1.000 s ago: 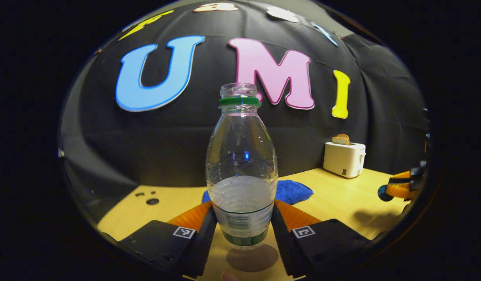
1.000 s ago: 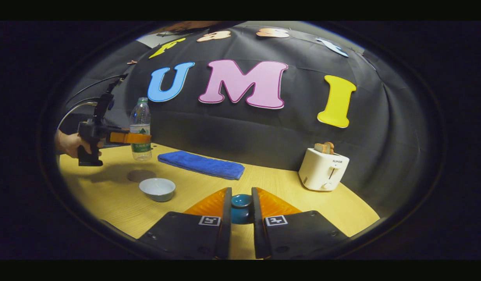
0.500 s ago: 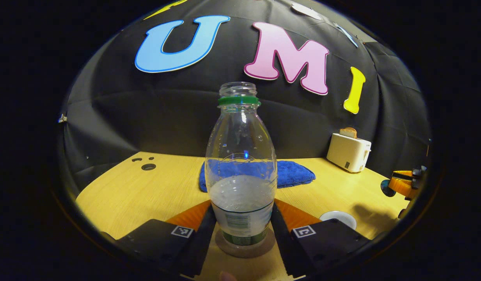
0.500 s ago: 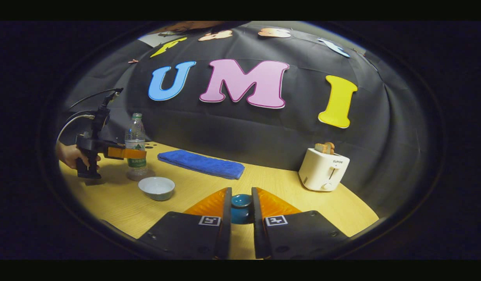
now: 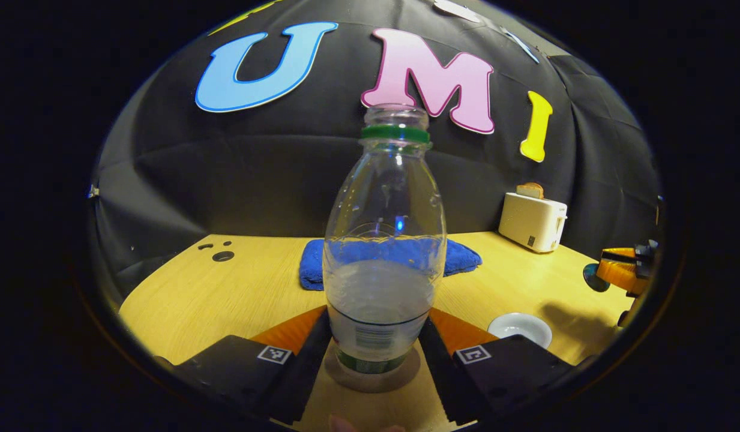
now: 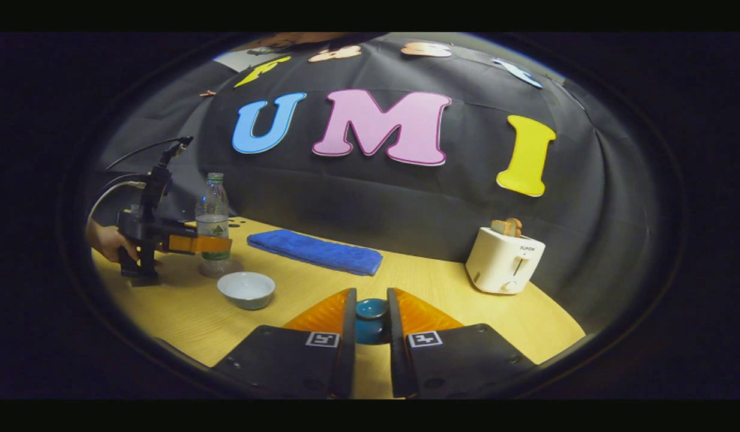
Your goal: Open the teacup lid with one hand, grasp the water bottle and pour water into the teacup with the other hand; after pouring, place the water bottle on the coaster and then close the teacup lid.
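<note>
Standing upright on the round brown coaster (image 5: pixel 376 375), uncapped and about half full: the water bottle (image 5: pixel 382 258), tilted a little in the left gripper view. Flanking its lower body, the left gripper (image 5: pixel 376 354), jaws spread slightly; cannot tell whether both fingers are pressing or just beside the plastic. Showing from the side in the right gripper view, the same gripper (image 6: pixel 216 245) held level by a hand (image 6: pixel 105 240) near the surface's (image 6: pixel 442 288) left edge, orange fingers at the bottle's (image 6: pixel 212 210) label.

Sitting just beside the coaster, toward the middle: the open white teacup (image 6: pixel 246 289), appearing in the left gripper view past the right finger (image 5: pixel 520 327). Lying along the back, a folded blue towel (image 6: pixel 315 252); standing near the far right corner, a white toaster (image 6: pixel 505 264) with bread. Stretching open between teacup, towel and toaster, bare wood.

Clamping on the blue teacup lid (image 6: pixel 371 321), the right gripper (image 6: pixel 370 327), jaws close together, held apart from the cup; glimpsed too at the left gripper view's right rim (image 5: pixel 616 277).
</note>
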Demonstrator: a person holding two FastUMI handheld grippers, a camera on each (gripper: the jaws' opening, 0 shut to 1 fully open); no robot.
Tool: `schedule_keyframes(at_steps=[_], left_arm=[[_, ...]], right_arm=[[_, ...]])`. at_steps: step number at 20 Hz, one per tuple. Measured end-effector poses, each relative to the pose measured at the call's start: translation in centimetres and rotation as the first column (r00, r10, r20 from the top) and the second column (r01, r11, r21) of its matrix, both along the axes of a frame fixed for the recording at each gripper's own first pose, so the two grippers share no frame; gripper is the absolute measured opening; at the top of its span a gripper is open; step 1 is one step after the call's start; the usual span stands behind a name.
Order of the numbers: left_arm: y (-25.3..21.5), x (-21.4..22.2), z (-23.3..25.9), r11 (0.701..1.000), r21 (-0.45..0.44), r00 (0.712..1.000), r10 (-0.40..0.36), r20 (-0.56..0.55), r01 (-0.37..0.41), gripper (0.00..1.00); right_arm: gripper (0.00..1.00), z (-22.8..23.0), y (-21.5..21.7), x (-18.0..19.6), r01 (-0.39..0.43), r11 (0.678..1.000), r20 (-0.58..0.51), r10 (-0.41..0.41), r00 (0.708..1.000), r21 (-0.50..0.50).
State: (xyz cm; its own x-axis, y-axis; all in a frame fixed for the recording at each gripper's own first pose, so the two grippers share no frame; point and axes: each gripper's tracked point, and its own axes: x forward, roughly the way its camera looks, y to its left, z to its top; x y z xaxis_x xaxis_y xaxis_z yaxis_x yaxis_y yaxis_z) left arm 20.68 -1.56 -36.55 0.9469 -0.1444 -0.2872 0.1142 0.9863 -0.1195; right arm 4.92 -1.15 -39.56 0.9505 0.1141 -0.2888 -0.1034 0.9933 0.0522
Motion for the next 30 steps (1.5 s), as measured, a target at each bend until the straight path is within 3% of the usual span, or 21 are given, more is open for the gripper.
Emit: schedule_keyframes(at_steps=[4, 6, 16, 23, 24, 25, 27, 28, 30], left_arm=[[-0.2, -0.6, -0.6, 1.0, -0.012, 1.0, -0.007, -0.019, 0.006, 0.84], [-0.1, -1.1, -1.0, 1.0, -0.021, 0.999, -0.008, -0.033, 0.008, 0.84], [0.3, -5.3, -2.2, 0.999, 0.008, 0.994, -0.034, -0.1, 0.035, 0.85], [1.7, -8.9, -1.7, 1.0, 0.007, 0.995, 0.007, -0.102, -0.006, 0.84], [1.7, -9.3, -1.3, 1.0, 0.001, 0.995, 0.015, -0.098, -0.015, 0.84], [1.8, -9.5, -1.1, 1.0, -0.003, 0.996, 0.022, -0.091, -0.022, 0.84], [2.1, -9.9, -0.5, 0.999, -0.001, 0.996, 0.036, -0.08, -0.037, 0.84], [2.2, -10.0, -0.4, 0.999, 0.001, 0.996, 0.041, -0.077, -0.041, 0.84], [2.2, -10.3, -0.2, 0.999, 0.0, 0.997, 0.041, -0.072, -0.041, 0.84]], right_arm=[[0.31, 0.1, 1.3, 0.3, -0.017, 1.0, -0.002, 0.017, 1.0, 0.013], [0.27, 0.3, 2.3, 0.5, -0.028, 0.999, 0.0, 0.028, 1.0, 0.029], [0.27, 1.6, 9.9, 2.4, -0.107, 0.986, 0.024, 0.105, 0.994, 0.131], [0.27, 1.3, 14.5, 3.5, -0.158, 0.97, 0.013, 0.159, 0.987, 0.185], [0.22, 1.2, 14.9, 3.6, -0.163, 0.968, 0.009, 0.164, 0.986, 0.189], [0.27, 0.9, 15.3, 3.6, -0.168, 0.967, 0.004, 0.17, 0.985, 0.193], [0.22, 0.5, 16.0, 3.6, -0.171, 0.965, -0.007, 0.176, 0.984, 0.199], [0.27, 0.3, 16.0, 3.8, -0.17, 0.964, -0.013, 0.176, 0.984, 0.203], [0.27, -0.1, 16.2, 3.9, -0.164, 0.962, -0.023, 0.173, 0.985, 0.22]])
